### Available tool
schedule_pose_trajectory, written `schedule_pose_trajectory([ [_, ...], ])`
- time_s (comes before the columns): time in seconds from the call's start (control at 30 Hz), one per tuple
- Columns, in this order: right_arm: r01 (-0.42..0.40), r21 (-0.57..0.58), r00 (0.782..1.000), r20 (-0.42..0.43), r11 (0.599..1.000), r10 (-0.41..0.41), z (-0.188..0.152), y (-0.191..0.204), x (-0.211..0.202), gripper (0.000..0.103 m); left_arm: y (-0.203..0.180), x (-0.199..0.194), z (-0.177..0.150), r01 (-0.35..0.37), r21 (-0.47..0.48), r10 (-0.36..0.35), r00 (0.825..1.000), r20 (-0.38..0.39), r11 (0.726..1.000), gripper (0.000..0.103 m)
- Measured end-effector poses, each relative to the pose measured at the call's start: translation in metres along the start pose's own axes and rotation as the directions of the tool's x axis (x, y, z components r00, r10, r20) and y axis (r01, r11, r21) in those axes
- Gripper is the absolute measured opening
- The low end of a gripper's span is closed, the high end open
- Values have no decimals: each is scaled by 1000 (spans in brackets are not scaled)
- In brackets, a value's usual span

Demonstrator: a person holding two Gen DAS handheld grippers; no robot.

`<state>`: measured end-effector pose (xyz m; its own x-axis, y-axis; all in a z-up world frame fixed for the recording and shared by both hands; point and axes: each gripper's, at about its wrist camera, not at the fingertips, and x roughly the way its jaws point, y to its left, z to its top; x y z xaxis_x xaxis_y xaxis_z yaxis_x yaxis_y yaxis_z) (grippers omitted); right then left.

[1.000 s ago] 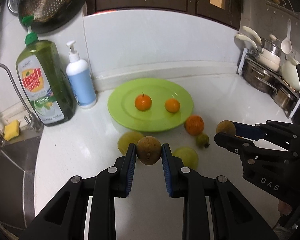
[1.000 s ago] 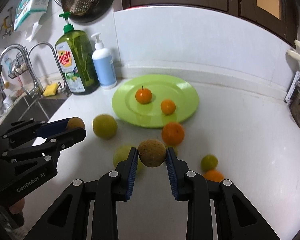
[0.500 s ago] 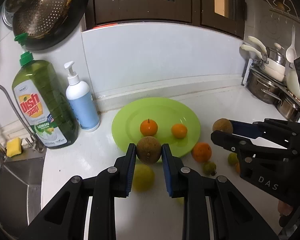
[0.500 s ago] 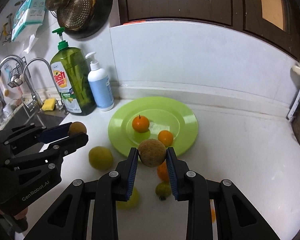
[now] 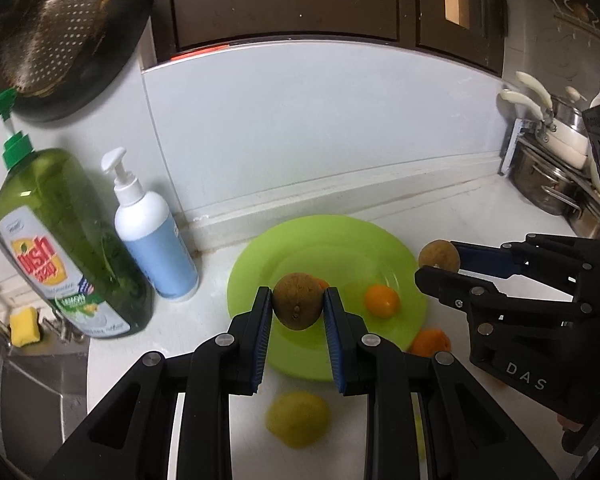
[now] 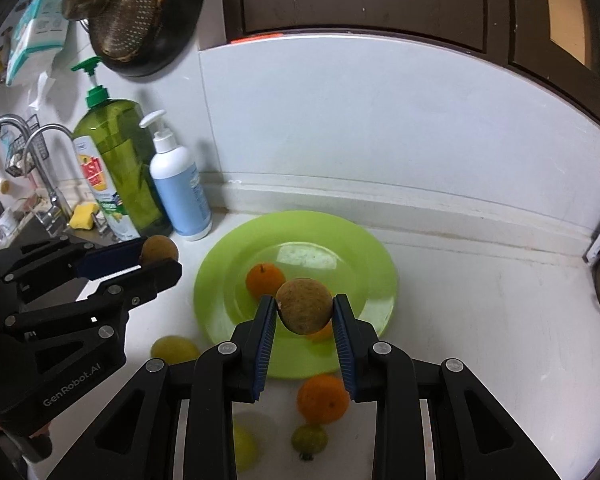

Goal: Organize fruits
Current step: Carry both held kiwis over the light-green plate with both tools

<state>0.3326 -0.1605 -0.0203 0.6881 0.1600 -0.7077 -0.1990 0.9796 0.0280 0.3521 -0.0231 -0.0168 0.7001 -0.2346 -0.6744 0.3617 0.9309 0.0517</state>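
My left gripper [image 5: 297, 307] is shut on a brown round fruit [image 5: 298, 306] and holds it above the near edge of the green plate [image 5: 340, 240]. My right gripper [image 6: 305, 312] is shut on a second brown round fruit [image 6: 305, 311], also over the plate [image 6: 352, 248]. Two oranges lie on the plate, one [image 5: 382, 301] in plain sight, one [image 6: 265, 280] partly behind the held fruit. Each gripper shows in the other's view, the right one [image 5: 438, 266] and the left one [image 6: 160, 256]. An orange [image 6: 323, 399], a small green fruit [image 6: 309, 439] and a yellow fruit [image 5: 298, 419] lie on the counter.
A green dish soap bottle [image 5: 66, 248] and a white pump bottle [image 5: 152, 240] stand left of the plate. A sink with a tap [image 6: 40, 160] and a yellow sponge [image 5: 25, 326] is at the far left. Pots on a rack [image 5: 552, 176] stand at the right.
Both grippers have lifted and moved forward toward the plate, each still holding its brown fruit. The loose fruits on the counter have dropped lower in both views.
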Motion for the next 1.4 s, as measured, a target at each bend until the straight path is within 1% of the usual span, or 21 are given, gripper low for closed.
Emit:
schedule_pose_trajectory([
  [0.1, 9, -2, 1000, -17, 1000, -9, 7, -4, 11, 30, 2, 10, 7, -4, 7, 4, 1000, -7, 1000, 26],
  [0.33, 11, -4, 997, -73, 1000, -11, 27, -15, 46, 30, 7, 48, 22, 16, -1, -16, 997, -70, 1000, 26],
  [0.47, 10, -1, 993, -116, 1000, -10, 35, -21, 68, 30, 11, 70, 27, 23, -11, -24, 994, -109, 1000, 26],
  [0.7, -1, 19, 985, -172, 1000, 4, 39, -32, 101, 30, 19, 102, 31, 39, -27, -43, 984, -171, 999, 26],
  [0.9, -11, 32, 978, -209, 999, 18, 40, -37, 121, 30, 23, 126, 34, 54, -50, -63, 975, -214, 997, 26],
  [1.1, -15, 30, 971, -239, 999, 22, 38, -39, 131, 30, 23, 142, 34, 60, -51, -71, 966, -248, 997, 26],
  [1.4, -15, 24, 963, -268, 1000, 20, 39, -38, 139, 30, 20, 154, 32, 69, -61, -83, 962, -261, 996, 26],
])
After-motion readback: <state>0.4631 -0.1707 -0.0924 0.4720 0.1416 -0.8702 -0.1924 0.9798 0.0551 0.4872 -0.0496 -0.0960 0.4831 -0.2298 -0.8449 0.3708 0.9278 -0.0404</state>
